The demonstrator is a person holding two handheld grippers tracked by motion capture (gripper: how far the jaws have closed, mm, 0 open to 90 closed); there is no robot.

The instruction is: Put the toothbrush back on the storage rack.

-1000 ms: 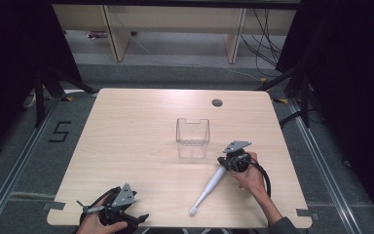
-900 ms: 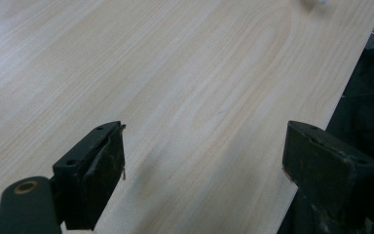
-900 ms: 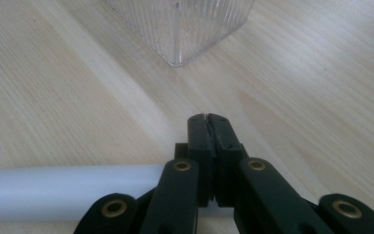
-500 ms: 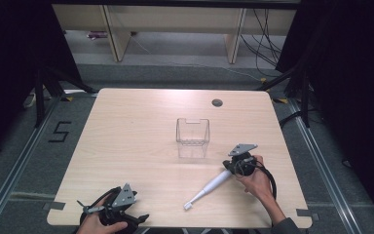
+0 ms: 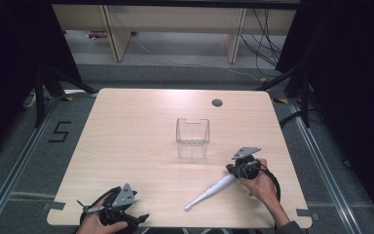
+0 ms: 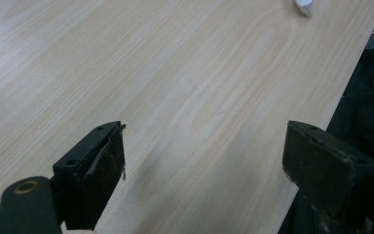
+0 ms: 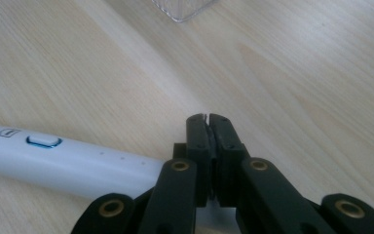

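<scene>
At the near left corner of the wooden table point(image 5: 141, 126), the left gripper point(image 5: 111, 210) rests low in the person's hand, and the left gripper view shows its jaws spread wide over bare wood with nothing between them. It looks idle, taking no part in the work for now.

Toward the middle of the table stands a clear plastic container point(image 5: 192, 137), upright and, as far as the high view shows, with nothing in it. It sits well apart from both grippers.

Nearer the front edge and to the right lies a white electric toothbrush point(image 5: 209, 192), flat on the wood, its narrow head end pointing toward the near edge and its thicker handle running up under the right gripper point(image 5: 238, 171). In the right gripper view those jaws are pressed together with no gap. The handle, with its blue-rimmed button, runs beside and beneath them, not between the tips, so I cannot tell whether it is truly gripped.

Judging from this, the toothbrush has yet to go into the container; a firm hold, lift and placement all remain.
</scene>
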